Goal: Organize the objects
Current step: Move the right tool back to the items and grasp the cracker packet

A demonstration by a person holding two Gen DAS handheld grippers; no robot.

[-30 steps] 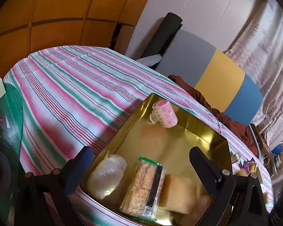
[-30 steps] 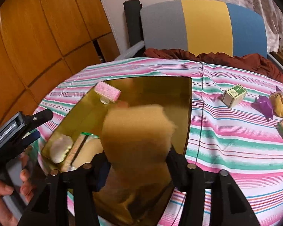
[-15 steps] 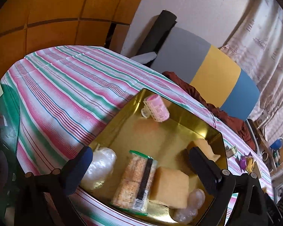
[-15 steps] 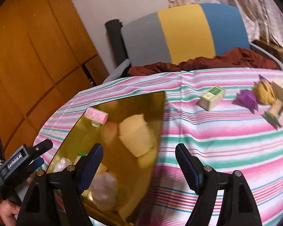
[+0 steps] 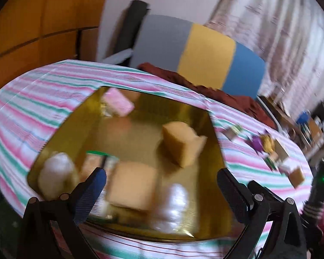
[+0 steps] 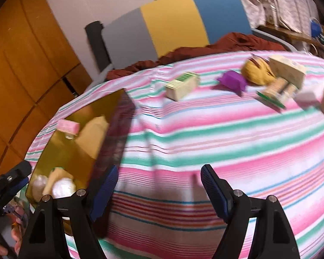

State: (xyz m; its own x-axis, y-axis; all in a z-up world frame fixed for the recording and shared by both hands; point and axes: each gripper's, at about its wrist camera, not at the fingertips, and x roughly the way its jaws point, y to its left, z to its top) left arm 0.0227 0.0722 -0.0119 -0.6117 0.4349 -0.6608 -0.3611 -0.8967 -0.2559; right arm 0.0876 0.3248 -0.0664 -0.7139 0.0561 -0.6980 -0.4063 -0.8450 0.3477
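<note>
A gold tray point(image 5: 140, 133) sits on the striped tablecloth. It holds a pink hair roller point(image 5: 118, 103), two tan sponges point(image 5: 183, 146) point(image 5: 131, 185), a cracker pack point(image 5: 97, 161) and clear wrapped bundles point(image 5: 56, 172). My left gripper point(image 5: 162, 185) is open and empty over the tray's near edge. My right gripper point(image 6: 159, 185) is open and empty above bare cloth right of the tray point(image 6: 75, 151). Loose on the cloth at the far right lie a green-labelled box point(image 6: 183, 85), a purple piece point(image 6: 232, 82), a yellow pouch point(image 6: 257, 73) and a cream box point(image 6: 287, 70).
A chair back in grey, yellow and blue point(image 6: 175, 21) with a dark red cloth point(image 6: 205, 51) stands behind the table. Wooden panels point(image 6: 21, 64) line the left. Curtains point(image 5: 280, 32) hang at the right. Both views are blurred.
My right gripper let go of the tan sponge, which now lies in the tray, and swung right over the cloth. My left gripper swung right, toward the tray's near edge.
</note>
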